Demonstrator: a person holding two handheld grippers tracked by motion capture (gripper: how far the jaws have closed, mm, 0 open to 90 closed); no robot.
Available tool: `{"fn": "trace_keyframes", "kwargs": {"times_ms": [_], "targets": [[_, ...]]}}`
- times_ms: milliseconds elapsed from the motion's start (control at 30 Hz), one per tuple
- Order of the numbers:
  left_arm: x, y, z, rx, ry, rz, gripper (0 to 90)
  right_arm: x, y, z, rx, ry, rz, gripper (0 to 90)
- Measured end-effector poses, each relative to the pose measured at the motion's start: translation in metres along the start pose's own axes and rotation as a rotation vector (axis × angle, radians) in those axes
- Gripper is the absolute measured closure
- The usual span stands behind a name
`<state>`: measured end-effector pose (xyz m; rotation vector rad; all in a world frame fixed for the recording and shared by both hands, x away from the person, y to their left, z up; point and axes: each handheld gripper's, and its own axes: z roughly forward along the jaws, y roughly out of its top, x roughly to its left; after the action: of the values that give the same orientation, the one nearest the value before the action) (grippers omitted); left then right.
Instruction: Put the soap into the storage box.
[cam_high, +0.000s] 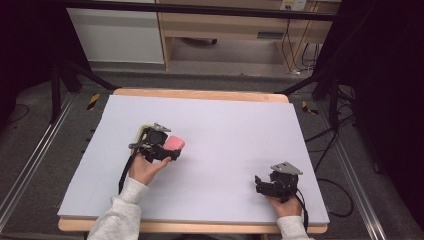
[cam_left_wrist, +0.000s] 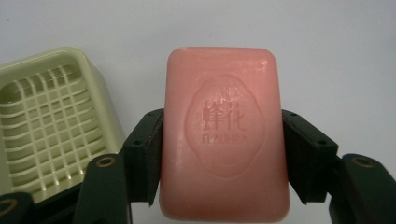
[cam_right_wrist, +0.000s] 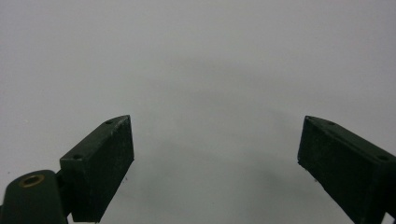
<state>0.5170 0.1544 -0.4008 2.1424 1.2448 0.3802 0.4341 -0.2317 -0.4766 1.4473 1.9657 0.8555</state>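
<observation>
So the left gripper (cam_left_wrist: 223, 149) has its two black jaws clamped on the long sides of a pink soap bar (cam_left_wrist: 224, 133), one jaw pressed flat against each side. The bar faces the camera in the left gripper view, with a stamped oval, some characters and lettering on it that I can't quite read for sure. In the high view that same left gripper (cam_high: 169, 150) sits over the left-middle part of the table, with the soap bar (cam_high: 175, 143) sticking out past the jaws toward the right, and the person's left hand (cam_high: 145, 169) wrapped around the gripper from below. Just beside the soap, on its left in the left gripper view, is a pale green soap dish (cam_left_wrist: 49, 126) with a slotted grid insert, resting on the white table cover (cam_left_wrist: 336, 56); can't tell if the soap touches it. The right gripper (cam_right_wrist: 215, 163) is a different story: jaws spread wide with just plain white surface between them. In the high view the right gripper (cam_high: 259, 184) is near the table's front right corner, well apart from the soap, held by the right hand (cam_high: 285, 204).
</observation>
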Motion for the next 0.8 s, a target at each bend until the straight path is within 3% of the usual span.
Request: {"fn": "trace_keyframes", "kwargs": {"times_ms": [367, 800], "targets": [[0.019, 0.003, -0.007, -0.034, 0.028, -0.036, 37.2, 0.0, 0.0, 0.0, 0.0, -0.001, 0.0, 10.9], [0.037, 0.003, -0.008, -0.034, 0.064, -0.071, 37.2, 0.0, 0.0, 0.0, 0.001, -0.002, -0.001, 10.9]]}}
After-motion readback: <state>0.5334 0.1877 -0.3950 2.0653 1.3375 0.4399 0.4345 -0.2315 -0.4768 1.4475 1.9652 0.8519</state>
